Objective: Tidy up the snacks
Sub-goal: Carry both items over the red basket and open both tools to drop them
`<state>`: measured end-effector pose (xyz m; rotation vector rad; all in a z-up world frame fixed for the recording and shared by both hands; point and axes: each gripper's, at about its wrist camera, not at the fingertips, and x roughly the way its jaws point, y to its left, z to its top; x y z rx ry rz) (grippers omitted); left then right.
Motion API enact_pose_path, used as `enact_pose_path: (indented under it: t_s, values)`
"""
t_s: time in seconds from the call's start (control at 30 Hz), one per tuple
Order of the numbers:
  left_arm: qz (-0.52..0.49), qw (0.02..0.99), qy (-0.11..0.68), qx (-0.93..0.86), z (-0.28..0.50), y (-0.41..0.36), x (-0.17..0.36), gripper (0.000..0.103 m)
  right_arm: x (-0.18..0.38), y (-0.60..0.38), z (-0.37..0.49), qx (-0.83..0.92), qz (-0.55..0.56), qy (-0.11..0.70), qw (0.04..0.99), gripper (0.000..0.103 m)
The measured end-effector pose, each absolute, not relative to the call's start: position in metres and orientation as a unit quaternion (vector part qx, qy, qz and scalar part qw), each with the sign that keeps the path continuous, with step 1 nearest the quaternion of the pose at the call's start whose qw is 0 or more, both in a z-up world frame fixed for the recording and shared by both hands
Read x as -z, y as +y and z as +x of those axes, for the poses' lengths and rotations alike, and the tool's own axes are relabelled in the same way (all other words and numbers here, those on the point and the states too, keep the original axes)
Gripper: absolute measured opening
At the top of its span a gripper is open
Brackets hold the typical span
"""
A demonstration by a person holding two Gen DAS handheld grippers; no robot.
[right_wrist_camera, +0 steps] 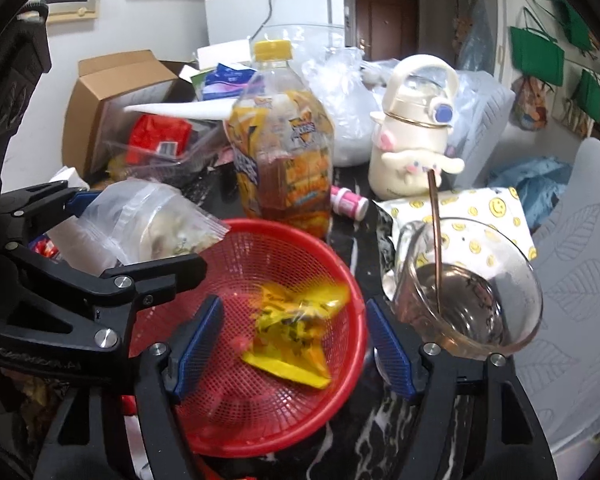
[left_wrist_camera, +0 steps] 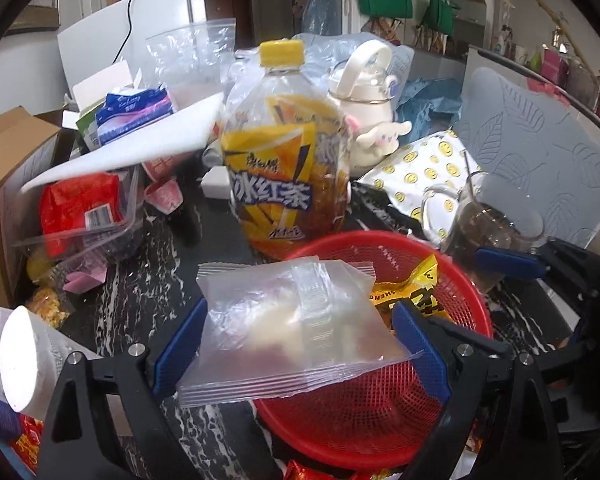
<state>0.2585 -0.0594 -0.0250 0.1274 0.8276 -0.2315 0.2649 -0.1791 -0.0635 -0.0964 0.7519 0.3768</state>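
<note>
**So far, one packet in the basket, another on the way**

Clearly the sorting is at an early stage. A yellow snack packet (right_wrist_camera: pixel 296 336) is in the red basket (right_wrist_camera: pixel 354 280), blurred as if only just dropped, and nothing else shows in there. Much is left, by my judgement: red packets in the clear container (left_wrist_camera: pixel 84 216) at the far left, small loose snacks on the dark marbled surface (left_wrist_camera: pixel 148 280), more wrappers at the near edge.

The right tool (right_wrist_camera: pixel 294 346) stands with its pads well apart above the basket, empty; the yellow packet lies below and between them, untouched. The left tool (left_wrist_camera: pixel 300 344) is spread wide, with a clear zip bag (left_wrist_camera: pixel 292 320) of pale snacks between its blue pads. The bag is off the surface, over the basket's near rim, so the pads seem to carry it.
</note>
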Motion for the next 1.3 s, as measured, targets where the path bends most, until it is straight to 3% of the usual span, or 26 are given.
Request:
enact_pose_path:
  t_s: [0.63,1.3]
  values:
    - [0.059,0.928,0.352,0.109,0.225,-0.055,-0.03,0.097,0.017,-0.184,0.233,-0.159,-0.064,0.326,0.93,0.074]
    - [0.062,0.961,0.25,0.104,0.122,-0.04,-0.108,0.097,-0.054,-0.171,0.141,-0.16,-0.079,0.24,0.954,0.074]
